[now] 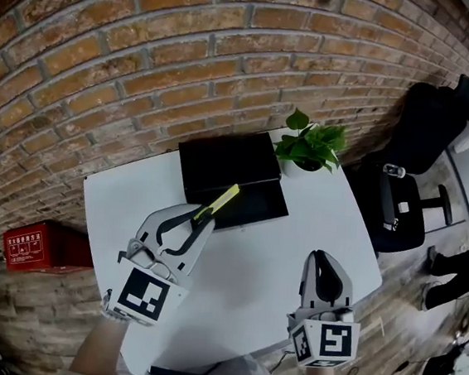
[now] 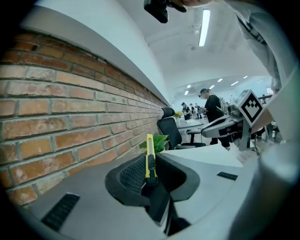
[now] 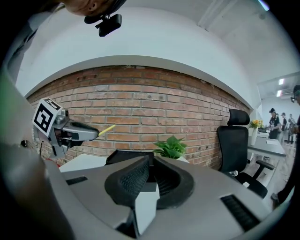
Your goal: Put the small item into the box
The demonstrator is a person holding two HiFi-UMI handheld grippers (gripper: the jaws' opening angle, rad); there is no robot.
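Note:
A yellow utility knife (image 1: 218,203) sticks out from my left gripper (image 1: 202,215), which is shut on its lower end. It hangs above the white table (image 1: 248,292), at the front edge of the open black box (image 1: 231,178). In the left gripper view the knife (image 2: 149,157) stands upright between the dark pads (image 2: 133,174). My right gripper (image 1: 320,258) is shut with nothing in it, over the table's right front part. From the right gripper view I see the knife (image 3: 107,130) and the box (image 3: 126,153) behind my shut right jaws.
A potted green plant (image 1: 310,145) stands right of the box, by the brick wall (image 1: 191,45). A black office chair (image 1: 400,200) is off the table's right side. A red case (image 1: 41,245) lies on the floor at left.

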